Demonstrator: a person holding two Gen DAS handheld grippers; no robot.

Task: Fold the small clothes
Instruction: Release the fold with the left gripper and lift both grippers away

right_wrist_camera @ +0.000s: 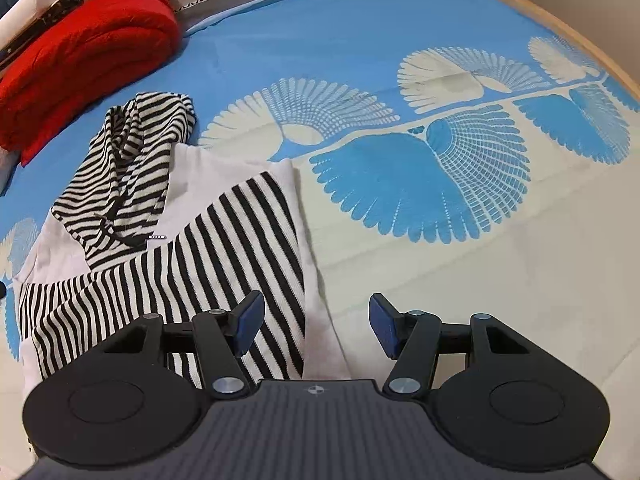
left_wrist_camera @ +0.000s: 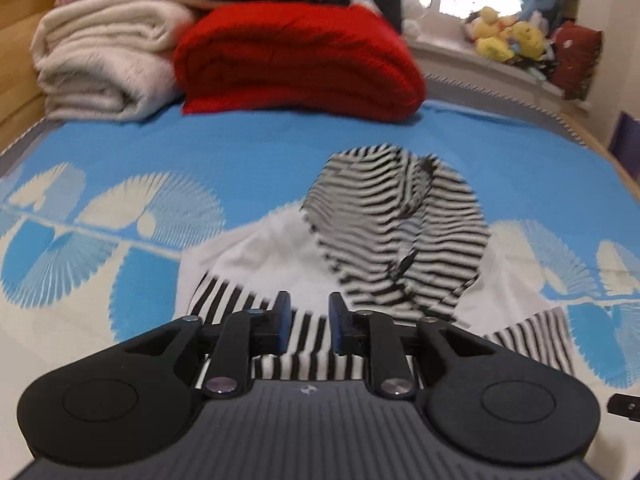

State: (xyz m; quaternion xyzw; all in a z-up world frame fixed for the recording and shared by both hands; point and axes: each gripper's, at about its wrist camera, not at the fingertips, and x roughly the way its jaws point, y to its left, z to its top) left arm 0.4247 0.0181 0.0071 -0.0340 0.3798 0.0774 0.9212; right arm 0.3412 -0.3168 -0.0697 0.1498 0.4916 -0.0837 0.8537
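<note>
A small white garment with black-and-white striped hood and sleeves [left_wrist_camera: 372,236] lies on a blue and cream bedspread [left_wrist_camera: 200,152]. In the left wrist view my left gripper [left_wrist_camera: 310,312] hovers over a striped sleeve, jaws a narrow gap apart with nothing between them. In the right wrist view the garment [right_wrist_camera: 192,216] lies to the left, and my right gripper [right_wrist_camera: 316,320] is open wide over its white right edge, holding nothing.
A folded red blanket [left_wrist_camera: 296,60] and a cream blanket [left_wrist_camera: 100,64] are stacked at the head of the bed. Plush toys [left_wrist_camera: 508,36] sit on a sill at the back right. The wooden bed frame [right_wrist_camera: 560,28] curves along the right.
</note>
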